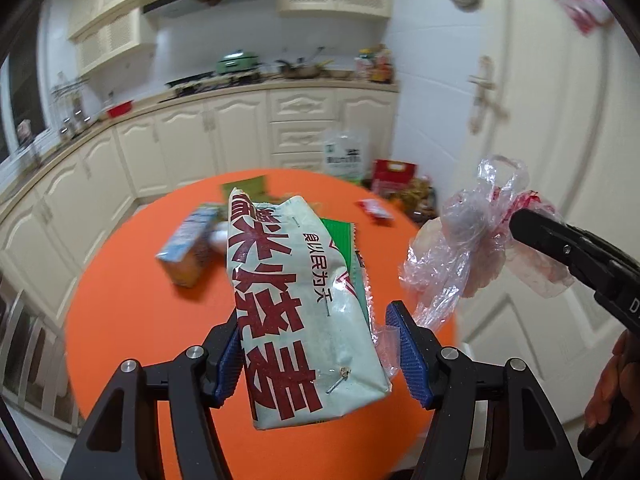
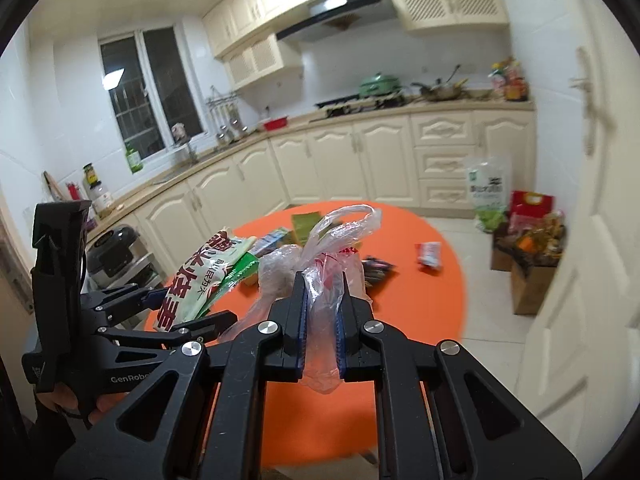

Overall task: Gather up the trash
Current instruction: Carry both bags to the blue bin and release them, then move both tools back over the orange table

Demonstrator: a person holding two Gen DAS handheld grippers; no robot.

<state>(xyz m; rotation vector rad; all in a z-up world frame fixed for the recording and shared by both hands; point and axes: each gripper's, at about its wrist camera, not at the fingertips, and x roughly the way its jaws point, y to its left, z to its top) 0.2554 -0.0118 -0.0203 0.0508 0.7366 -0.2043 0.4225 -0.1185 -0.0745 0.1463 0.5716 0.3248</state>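
The left gripper [image 1: 316,354] holds a pale green paper food bag [image 1: 296,300] printed with red characters, lifted off the orange round worktop [image 1: 132,280]. Its jaws stand apart around the bag's lower end; one blue pad presses the bag's side, while the other appears to stand just clear of it, so the hold looks one-sided. A green wrapper [image 1: 344,248] rides tucked behind the bag and seems held only by being pinched along with it. If the bag tilts or swings, that wrapper could slide out, or the whole bag could slip down through the jaws.

The right gripper [image 2: 322,320] is clamped tight on a crumpled clear plastic bag [image 2: 320,256], which bunches above the pads with its handle loop standing up and a loose tail hanging below. The film is thin and slippery; a quick swing could pull it free, and the hanging tail could snag on the left gripper, which is just beside it.

More trash is on the worktop: a blue carton [image 1: 188,248] near the far-left edge, a red-and-white packet [image 2: 429,254] near the far-right edge and a dark wrapper [image 2: 378,270] nearer the middle. Both grippers are full, so these must wait.

The near half of the worktop is bare. To the right the floor is open up to a white door [image 1: 540,128]; cardboard boxes [image 2: 528,276] crowd the floor beyond the far-right edge.
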